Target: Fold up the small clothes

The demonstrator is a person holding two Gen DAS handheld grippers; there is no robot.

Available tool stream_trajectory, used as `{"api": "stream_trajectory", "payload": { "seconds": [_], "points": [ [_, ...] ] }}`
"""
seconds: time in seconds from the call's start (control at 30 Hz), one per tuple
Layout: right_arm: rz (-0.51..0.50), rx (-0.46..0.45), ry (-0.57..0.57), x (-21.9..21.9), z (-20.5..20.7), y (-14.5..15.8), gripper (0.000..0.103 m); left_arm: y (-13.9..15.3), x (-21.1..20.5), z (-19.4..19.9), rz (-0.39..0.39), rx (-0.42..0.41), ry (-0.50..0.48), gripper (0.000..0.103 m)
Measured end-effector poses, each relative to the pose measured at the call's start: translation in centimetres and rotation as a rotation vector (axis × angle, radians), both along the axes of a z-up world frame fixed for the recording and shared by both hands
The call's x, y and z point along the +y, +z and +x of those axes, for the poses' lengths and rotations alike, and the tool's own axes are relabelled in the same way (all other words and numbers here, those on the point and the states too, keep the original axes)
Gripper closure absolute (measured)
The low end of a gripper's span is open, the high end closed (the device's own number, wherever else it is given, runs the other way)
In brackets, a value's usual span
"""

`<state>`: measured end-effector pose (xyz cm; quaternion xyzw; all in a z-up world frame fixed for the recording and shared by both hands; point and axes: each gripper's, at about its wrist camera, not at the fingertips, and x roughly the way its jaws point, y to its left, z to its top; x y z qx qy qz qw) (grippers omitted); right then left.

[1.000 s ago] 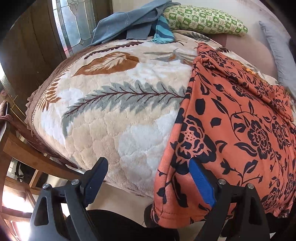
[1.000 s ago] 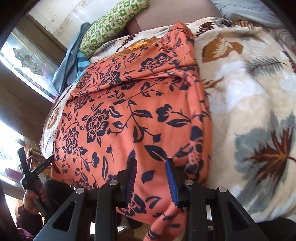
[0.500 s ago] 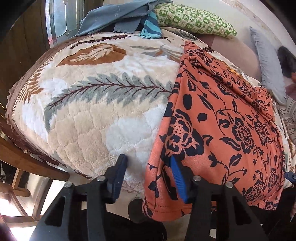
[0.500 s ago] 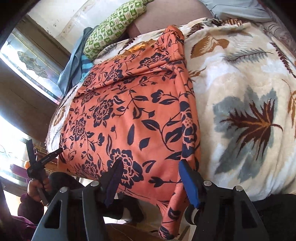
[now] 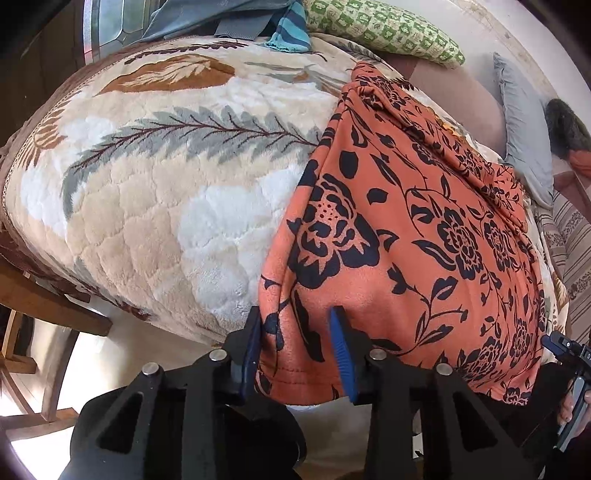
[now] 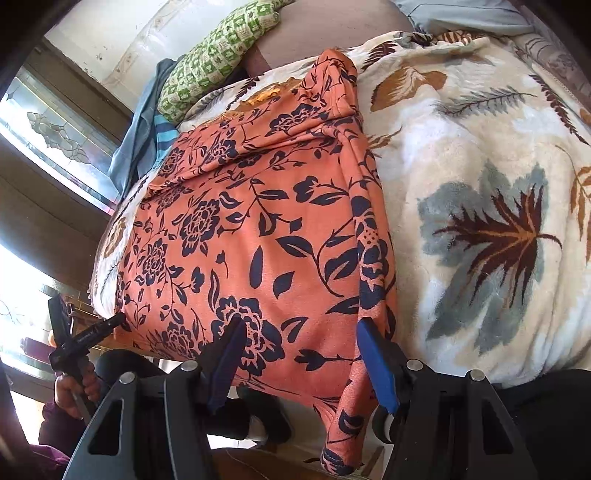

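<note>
Orange floral garment lies spread on the leaf-patterned plush blanket of a bed, its long axis running away from both cameras toward the green checked pillow; its near hem hangs over the bed edge; the left gripper straddles the hem's left corner, fingers narrowed around the cloth but seemingly not yet pinching it; the right gripper straddles the hem nearer the right corner, fingers wide, with a loose strip of fabric dangling just beside the blue pad; each corner lies directly ahead of its own gripper, so a lengthwise fold probably means clamping both and carrying the hem forward toward the pillow.
</note>
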<state>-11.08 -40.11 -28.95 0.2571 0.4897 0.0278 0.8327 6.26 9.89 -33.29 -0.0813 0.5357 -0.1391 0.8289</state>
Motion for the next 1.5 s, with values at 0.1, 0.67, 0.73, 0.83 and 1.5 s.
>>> {"api": "stream_trajectory", "payload": {
  "seconds": [0.1,0.67,0.73,0.83,1.5],
  "points": [
    [0.008,-0.003,-0.003,0.1,0.0,-0.1,0.038,-0.2,1.0,-0.1,-0.042,0.010,0.022,0.085],
    [-0.036,0.079,-0.071,-0.3,-1.7,-0.1,0.038,0.2,-1.5,-0.4,0.042,0.006,-0.071,0.075],
    [-0.066,0.105,-0.098,-1.0,-2.3,0.1,0.038,0.1,-1.2,-0.1,0.029,0.012,-0.059,0.084],
    [-0.073,0.176,-0.117,-1.5,-2.7,-0.8,0.038,0.0,-0.2,0.0,-0.024,0.019,-0.044,0.089],
    [0.233,0.039,0.050,-0.5,-1.5,0.7,0.096,3.5,3.3,-0.5,-0.170,-0.016,-0.105,0.095]
  ]
}}
